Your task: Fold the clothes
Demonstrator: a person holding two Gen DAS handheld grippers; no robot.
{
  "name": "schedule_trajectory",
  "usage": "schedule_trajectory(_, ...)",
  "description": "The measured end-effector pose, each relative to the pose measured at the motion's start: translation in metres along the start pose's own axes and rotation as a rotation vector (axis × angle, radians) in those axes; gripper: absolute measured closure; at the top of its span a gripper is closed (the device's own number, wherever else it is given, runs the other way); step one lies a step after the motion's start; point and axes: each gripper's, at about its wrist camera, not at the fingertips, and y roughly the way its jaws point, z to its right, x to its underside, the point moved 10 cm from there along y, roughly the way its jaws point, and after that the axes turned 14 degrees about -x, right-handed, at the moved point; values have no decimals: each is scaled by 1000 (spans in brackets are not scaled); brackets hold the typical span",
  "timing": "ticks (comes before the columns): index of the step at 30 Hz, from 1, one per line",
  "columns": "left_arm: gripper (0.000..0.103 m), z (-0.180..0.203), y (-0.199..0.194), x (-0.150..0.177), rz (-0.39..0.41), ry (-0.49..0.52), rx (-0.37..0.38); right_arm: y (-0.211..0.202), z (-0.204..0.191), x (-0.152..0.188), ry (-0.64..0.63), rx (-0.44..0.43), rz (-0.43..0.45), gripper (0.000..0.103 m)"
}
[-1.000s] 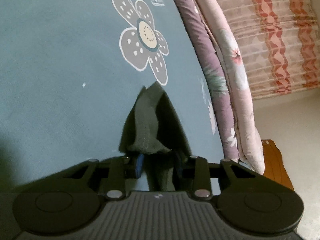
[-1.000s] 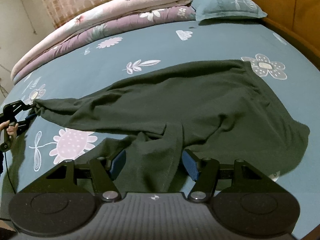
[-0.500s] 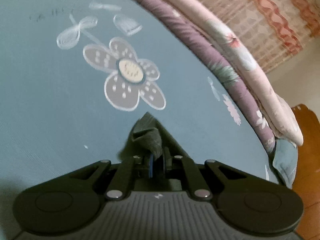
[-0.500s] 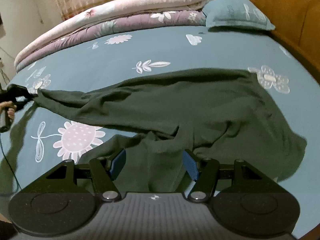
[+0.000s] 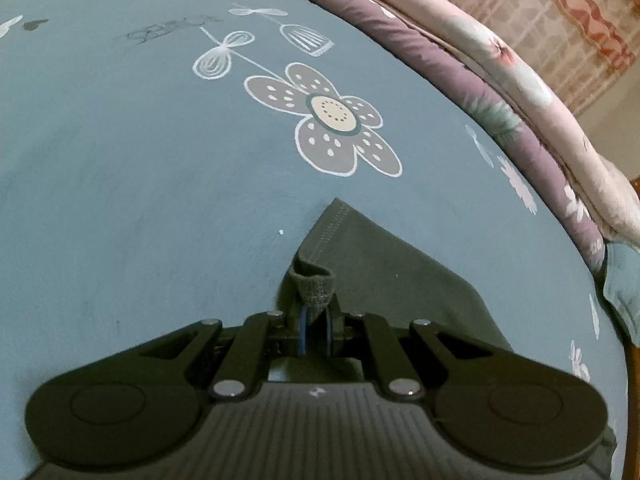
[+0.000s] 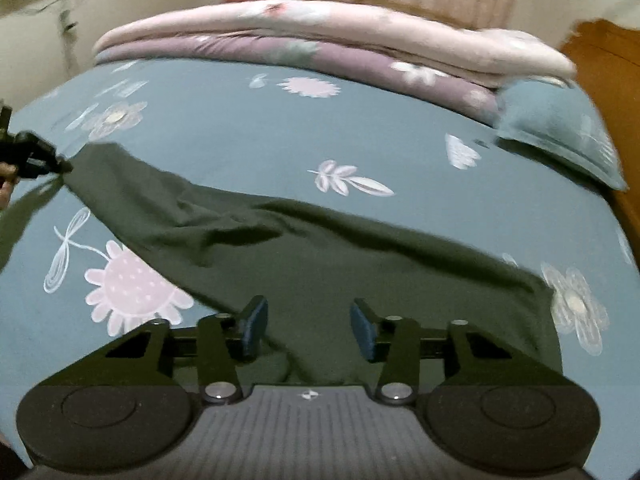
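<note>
My left gripper [image 5: 315, 322] is clamped tight on a rolled bit of hem of the dark green garment [image 5: 384, 276], the blue pads pressed together with the cloth pinched between them. Ahead of it the stitched corner of the cloth lies flat on the blue bed sheet [image 5: 120, 200], just short of a grey printed flower [image 5: 332, 120]. To the right, a purple quilt [image 5: 500, 120] and a pink quilt [image 5: 532, 80] run along the far edge of the bed.

My right gripper [image 6: 308, 326] stands wide open, its two blue pads well apart and holding nothing, hovering over the near part of the garment [image 6: 320, 264]. From this side the garment stretches across the bed sheet [image 6: 240, 128] in a long band, from the left gripper [image 6: 60, 166] at the left edge to a spot near a white flower print [image 6: 574, 304] on the right. It partly covers a pink flower print [image 6: 132, 292]. A blue pillow [image 6: 560, 128] lies at the far right, beside the folded quilts [image 6: 340, 36]; this view is a little blurred.
</note>
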Motion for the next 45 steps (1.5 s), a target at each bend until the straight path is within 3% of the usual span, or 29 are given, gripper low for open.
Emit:
schedule_trajectory(2,95,-1,-1,2,-2,-14,-14,18,14,-17,-24,-49,-12,61)
schedule_trajectory(6,92,4,-4,7,19,52,-88,59,16,-58,-140,-153,-40,64)
schedule_trajectory(15,91,8,-6,12,66,24,-172,168,-40,-125,-443,-457,-152,64)
schedule_trajectory(17,92,5,-6,12,62,-17,-168,192,-53,-132,-453,-503,-177,64)
schedule_trajectory(21,91,7,-6,12,67,13,-178,230,-79,-137,-463,-572,-191,64)
schedule_trajectory(26,91,3,-5,13,70,12,-130,264,-107,-137,-449,-618,-199,64)
schedule_trajectory(32,91,-2,-6,13,70,-13,-58,273,-123,-129,-480,-601,-204,63)
schedule_trajectory(34,92,-3,-5,13,70,-14,-48,272,-126,-129,-497,-582,-208,83)
schedule_trajectory(37,95,-1,-7,12,78,-2,-50,269,-128,-135,-520,-545,-203,96)
schedule_trajectory(45,99,17,-26,-16,130,39,-21,258,-126,-157,-553,-456,-179,101)
